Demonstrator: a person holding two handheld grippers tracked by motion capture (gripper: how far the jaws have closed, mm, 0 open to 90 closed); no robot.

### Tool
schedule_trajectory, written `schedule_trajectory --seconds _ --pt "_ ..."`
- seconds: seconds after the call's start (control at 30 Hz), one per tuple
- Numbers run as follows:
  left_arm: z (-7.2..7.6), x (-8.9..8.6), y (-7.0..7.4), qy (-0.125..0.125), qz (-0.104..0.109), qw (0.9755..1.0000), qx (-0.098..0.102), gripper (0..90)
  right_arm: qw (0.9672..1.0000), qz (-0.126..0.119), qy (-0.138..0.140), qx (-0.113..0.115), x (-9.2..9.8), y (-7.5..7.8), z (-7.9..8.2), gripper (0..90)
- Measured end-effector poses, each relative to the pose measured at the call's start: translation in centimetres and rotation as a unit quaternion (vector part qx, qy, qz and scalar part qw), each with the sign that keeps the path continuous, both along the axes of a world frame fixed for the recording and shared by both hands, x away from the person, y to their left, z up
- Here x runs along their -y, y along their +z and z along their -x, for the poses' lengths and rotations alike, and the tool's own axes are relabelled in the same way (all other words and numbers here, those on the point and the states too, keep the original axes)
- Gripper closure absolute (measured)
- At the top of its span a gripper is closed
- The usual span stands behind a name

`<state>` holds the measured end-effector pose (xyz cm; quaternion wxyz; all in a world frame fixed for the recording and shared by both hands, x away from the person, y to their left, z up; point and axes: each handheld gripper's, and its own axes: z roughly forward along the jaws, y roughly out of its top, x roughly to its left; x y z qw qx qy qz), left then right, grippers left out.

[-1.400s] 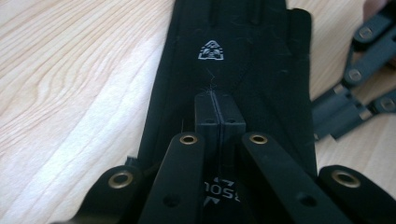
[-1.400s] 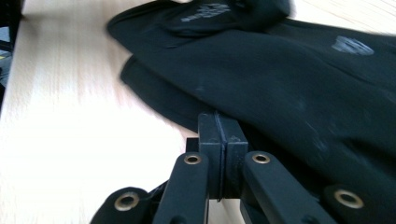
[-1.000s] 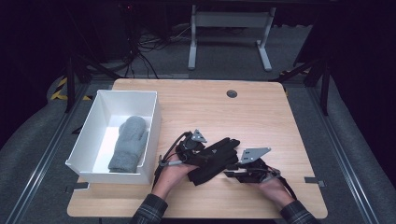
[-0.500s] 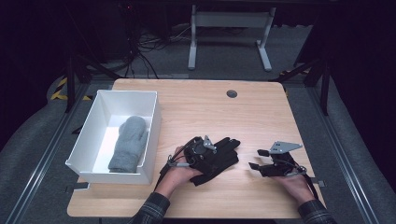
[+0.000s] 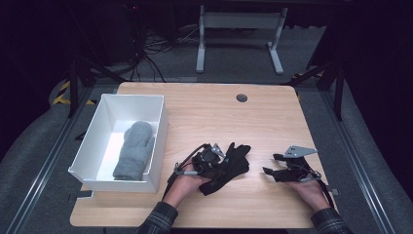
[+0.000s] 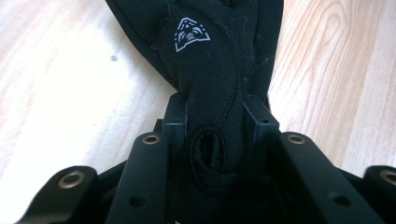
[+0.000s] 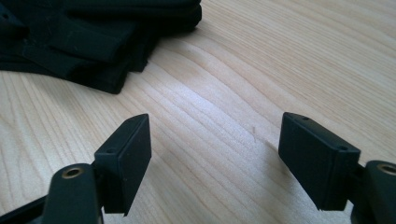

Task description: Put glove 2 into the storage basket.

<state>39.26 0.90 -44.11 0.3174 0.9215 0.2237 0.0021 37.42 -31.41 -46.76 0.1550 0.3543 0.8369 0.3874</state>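
Black hand-held gripper (image 5: 280,170) (grey plate on top), plaid sleeves (image 5: 158,222).

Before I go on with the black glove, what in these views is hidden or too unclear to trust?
- Black glove: left gripper view cuts its fingers off at the top edge; its cuff is hidden between the left gripper jaws.
- High view: the glove's lower part sits under the left gripper and hand, so the grip point is too small to read.
- Grey mitten in the white bin: its underside is hidden.
- Right gripper: open on bare table.
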Motion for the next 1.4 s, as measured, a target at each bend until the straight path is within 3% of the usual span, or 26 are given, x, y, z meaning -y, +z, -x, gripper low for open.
schedule_trajectory --seconds 0.17,0.43,0.5,0.57,0.7,0.9,1.07,1.17,1.23,1.27,1.4 --pt "0.0 -1.1 2.1 0.024 0.011 0.9996 -0.005 68.8 1.0 0.001 0.0 0.0 0.0 0.0 0.0 23.7" --pt "-0.2 -3.7 8.5 0.062 0.029 0.9973 0.025 68.7 0.9996 0.027 -0.001 0.004 -0.5 -0.1 0.0 19.2" --pt "-0.3 -4.0 9.1 0.067 0.031 0.9969 0.027 68.7 0.9996 0.026 -0.002 0.004 -0.5 -0.1 0.0 19.1" --pt "-0.6 -5.0 10.9 0.078 0.037 0.9958 0.032 68.6 0.9996 0.027 -0.002 0.003 -0.5 -0.1 0.0 18.6" --pt "-1.0 -6.2 12.2 0.087 0.044 0.9947 0.032 68.6 0.9996 0.028 -0.003 0.004 -0.5 -0.1 0.0 18.5" --pt "-1.4 -8.7 14.3 0.113 0.056 0.991 0.046 68.6 0.9996 0.028 -0.003 0.004 -0.5 -0.1 0.0 18.5" --pt "-1.5 -11.0 15.5 0.141 0.052 0.9867 0.06 68.6 0.9996 0.028 -0.003 0.004 -0.5 -0.1 0.0 18.5" --pt "-1.6 -12.8 16.0 0.168 0.051 0.9822 0.067 68.6 0.9996 0.028 -0.003 0.004 -0.5 -0.1 0.0 18.4" --pt "-1.6 -14.2 16.3 0.186 0.052 0.9787 0.07 68.6 0.9996 0.028 -0.003 0.004 -0.5 -0.1 0.0 18.4" --pt "-1.6 -14.9 16.3 0.203 0.053 0.9754 0.069 68.6 0.9996 0.028 -0.003 0.004 -0.5 -0.1 0.0 18.4" --pt "-1.7 -17.9 16.5 0.241 0.052 0.9666 0.07 68.6 0.9996 0.028 -0.005 0.004 -0.6 -0.1 0.0 18.4"
